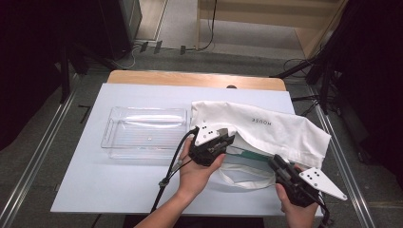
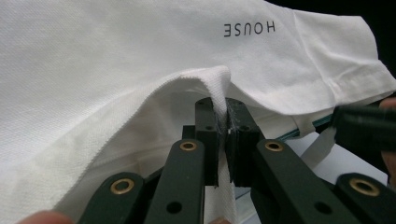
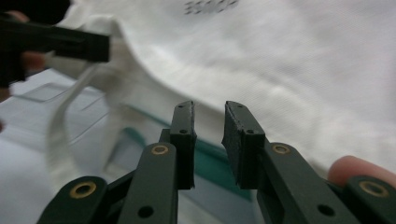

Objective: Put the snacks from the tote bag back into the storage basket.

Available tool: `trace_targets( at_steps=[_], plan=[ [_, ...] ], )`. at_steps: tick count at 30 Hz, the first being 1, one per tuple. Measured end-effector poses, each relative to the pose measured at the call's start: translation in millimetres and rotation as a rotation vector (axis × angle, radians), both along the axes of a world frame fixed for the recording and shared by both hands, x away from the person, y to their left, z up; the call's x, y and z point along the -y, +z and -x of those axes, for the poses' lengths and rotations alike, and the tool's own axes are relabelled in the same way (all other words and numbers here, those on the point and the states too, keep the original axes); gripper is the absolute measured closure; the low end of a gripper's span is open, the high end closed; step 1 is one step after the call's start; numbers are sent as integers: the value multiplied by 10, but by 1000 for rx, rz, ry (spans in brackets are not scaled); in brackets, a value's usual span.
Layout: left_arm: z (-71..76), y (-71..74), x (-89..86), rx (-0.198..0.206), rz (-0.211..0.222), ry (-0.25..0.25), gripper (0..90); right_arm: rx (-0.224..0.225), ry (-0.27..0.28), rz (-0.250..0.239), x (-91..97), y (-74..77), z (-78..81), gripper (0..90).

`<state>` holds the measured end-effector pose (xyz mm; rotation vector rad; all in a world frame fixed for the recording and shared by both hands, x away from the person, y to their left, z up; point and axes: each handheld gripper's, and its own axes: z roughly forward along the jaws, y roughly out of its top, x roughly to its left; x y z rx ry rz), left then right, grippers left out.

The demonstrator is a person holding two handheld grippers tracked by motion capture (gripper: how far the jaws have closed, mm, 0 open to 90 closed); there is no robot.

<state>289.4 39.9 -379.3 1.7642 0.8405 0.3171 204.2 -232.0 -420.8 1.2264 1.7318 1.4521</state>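
A white cloth bag (image 1: 271,128) printed with "HOUSE" lies on the right half of the table. My left gripper (image 1: 229,140) is shut on the hem of the bag's mouth (image 2: 219,79) and holds that edge lifted. A teal-edged item (image 1: 250,153) shows inside the opening. My right gripper (image 1: 275,162) sits at the mouth's near right side, its jaws a narrow gap apart with nothing between them (image 3: 208,116). The bag's white strap (image 1: 243,179) loops on the table between the two hands.
A clear plastic tray (image 1: 110,129) stands to the left of the bag. The white table top (image 1: 119,180) ends close to the person's forearms. Beyond the far wooden edge (image 1: 190,78) are floor, cables and dark stands.
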Motion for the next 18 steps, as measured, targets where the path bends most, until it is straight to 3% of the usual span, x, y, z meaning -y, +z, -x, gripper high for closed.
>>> trace_targets(
  at_steps=[3,4,5,7,8,10,12,14,15,17,18],
  plan=[
    [0,16,-7,11,4,-2,868,-23,30,35,-109,-41,2,736],
    [6,25,-6,16,8,0,868,-34,-1,70,-203,-68,-15,682],
    [19,43,-4,21,17,-1,868,-34,-29,74,-229,-74,-29,665],
    [33,55,-2,26,25,-6,868,-56,-40,28,-247,-84,-79,631],
    [33,55,-2,26,25,-6,868,-56,-40,28,-247,-84,-79,631],
    [39,62,-8,34,25,-4,868,-108,-22,-38,-280,-113,-192,580],
    [37,62,-20,31,25,-2,868,-102,-38,-27,-289,-113,-203,574],
    [41,51,-29,30,16,-2,868,-85,-93,-12,-324,-89,-212,573],
    [51,29,-31,31,12,-5,868,-61,-147,-11,-341,-49,-218,619],
    [61,15,-32,28,11,-8,868,-51,-157,-10,-340,-31,-224,642],
    [69,6,-33,28,11,-9,867,-42,-169,-17,-345,-1,-236,705]
  ],
)
